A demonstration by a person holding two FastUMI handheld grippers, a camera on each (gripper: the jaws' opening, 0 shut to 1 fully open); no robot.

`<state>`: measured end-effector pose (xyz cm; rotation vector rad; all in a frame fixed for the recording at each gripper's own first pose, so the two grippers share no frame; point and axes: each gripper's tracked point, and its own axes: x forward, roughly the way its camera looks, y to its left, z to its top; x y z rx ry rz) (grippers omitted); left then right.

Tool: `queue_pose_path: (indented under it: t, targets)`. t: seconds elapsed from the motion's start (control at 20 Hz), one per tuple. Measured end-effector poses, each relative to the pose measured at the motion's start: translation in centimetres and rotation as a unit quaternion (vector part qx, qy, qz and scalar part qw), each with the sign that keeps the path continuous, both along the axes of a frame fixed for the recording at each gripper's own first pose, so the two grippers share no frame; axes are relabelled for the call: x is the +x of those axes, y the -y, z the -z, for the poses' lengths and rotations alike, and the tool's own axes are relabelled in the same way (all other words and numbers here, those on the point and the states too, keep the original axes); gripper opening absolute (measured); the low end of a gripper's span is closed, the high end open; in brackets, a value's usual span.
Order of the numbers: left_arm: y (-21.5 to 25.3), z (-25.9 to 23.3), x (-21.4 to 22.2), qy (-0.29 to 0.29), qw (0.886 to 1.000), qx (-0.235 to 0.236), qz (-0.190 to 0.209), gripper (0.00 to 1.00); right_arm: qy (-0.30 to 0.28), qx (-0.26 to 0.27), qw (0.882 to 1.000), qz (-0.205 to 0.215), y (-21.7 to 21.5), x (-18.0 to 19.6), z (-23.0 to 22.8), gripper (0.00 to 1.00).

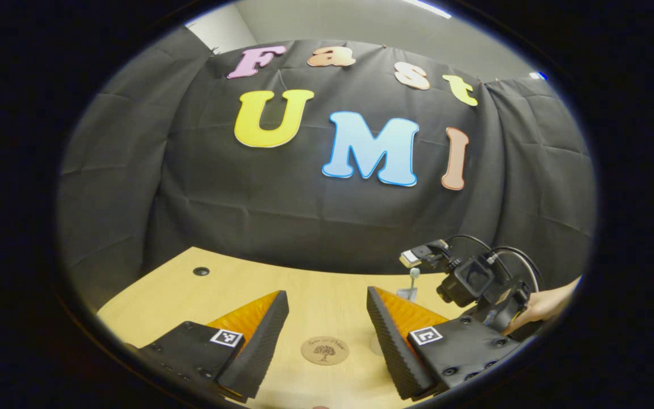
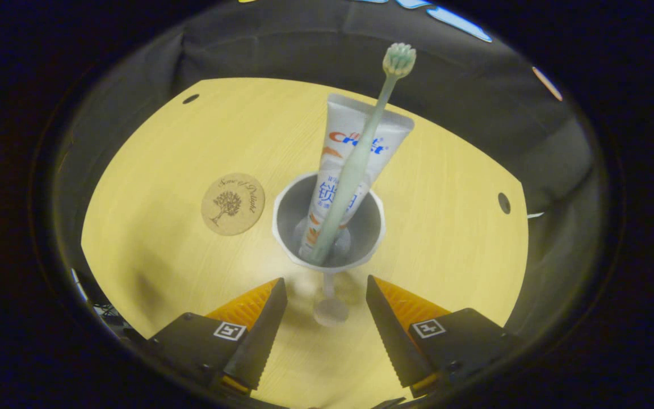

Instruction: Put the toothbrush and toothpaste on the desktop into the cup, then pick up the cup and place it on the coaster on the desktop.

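Wooden desktop [image 2: 151, 142] carries the cup [image 2: 328, 227], toothbrush [image 2: 355, 165] and toothpaste [image 2: 349, 153] upright inside, directly ahead of the spread, empty right gripper [image 2: 326, 318]; coaster [image 2: 233, 204] lies just left of the cup.

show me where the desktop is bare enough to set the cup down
Widest bare patch: desktop beyond and left of the coaster, toward the small hole. Another lies right of the cup, toward the far-right hole. Crowded: the cup, holding toothpaste and toothbrush, stands close beside the coaster, right gripper open just before it.
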<state>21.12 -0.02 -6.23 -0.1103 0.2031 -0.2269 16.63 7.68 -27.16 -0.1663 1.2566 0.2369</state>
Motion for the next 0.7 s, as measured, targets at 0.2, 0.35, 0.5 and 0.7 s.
queue_pose_path:
  t: [0.2,0.35,0.5,0.7]
  targets:
    - [-0.2,0.9,0.3,-0.011,1.0,-0.003,-0.006,0.91,-0.039,0.011,0.999,-0.004,-0.6,0.3,0.6,0.91]
    - [-0.4,1.1,0.4,-0.015,1.0,-0.007,-0.009,0.91,-0.064,0.007,0.998,-0.007,-0.7,0.4,1.7,0.81]
    - [-0.5,1.3,0.4,-0.019,1.0,-0.007,-0.011,0.91,-0.075,0.001,0.997,0.0,-0.4,0.7,2.2,0.54]
    - [-0.8,1.3,0.1,-0.021,1.0,-0.006,-0.012,0.91,-0.086,0.007,0.996,0.009,-0.3,0.6,2.1,0.37]
